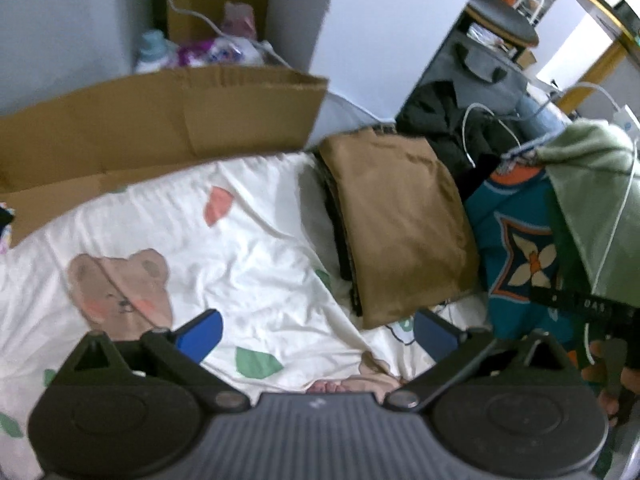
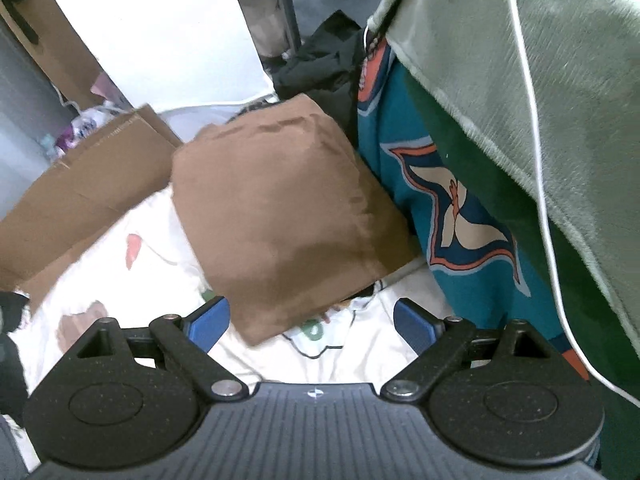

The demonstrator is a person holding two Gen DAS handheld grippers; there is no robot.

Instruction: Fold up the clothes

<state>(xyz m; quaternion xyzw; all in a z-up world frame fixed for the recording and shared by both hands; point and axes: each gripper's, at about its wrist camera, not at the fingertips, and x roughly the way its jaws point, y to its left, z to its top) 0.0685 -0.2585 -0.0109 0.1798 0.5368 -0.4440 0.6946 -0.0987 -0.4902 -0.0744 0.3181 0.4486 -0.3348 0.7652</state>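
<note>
A folded brown garment (image 1: 400, 224) lies on a small stack on the white bear-print bed sheet (image 1: 248, 248). It fills the middle of the right wrist view as the brown garment (image 2: 280, 220), resting on the sheet (image 2: 360, 344). My left gripper (image 1: 318, 334) hangs above the sheet, open, nothing between its blue pads, with the stack's near corner just beyond them. My right gripper (image 2: 310, 324) is open too, high over the garment's near corner, not touching it. A teal patterned garment (image 2: 420, 184) hangs to the right of the stack under a pale green cloth (image 2: 520, 80).
Flattened cardboard (image 1: 160, 120) leans along the bed's far side, with bottles and bags (image 1: 192, 48) behind it. Dark clothes (image 1: 448, 120) are piled past the stack. A white cable (image 2: 536, 152) runs down the green cloth. The teal garment (image 1: 516, 240) and a hand (image 1: 616, 384) stand at right.
</note>
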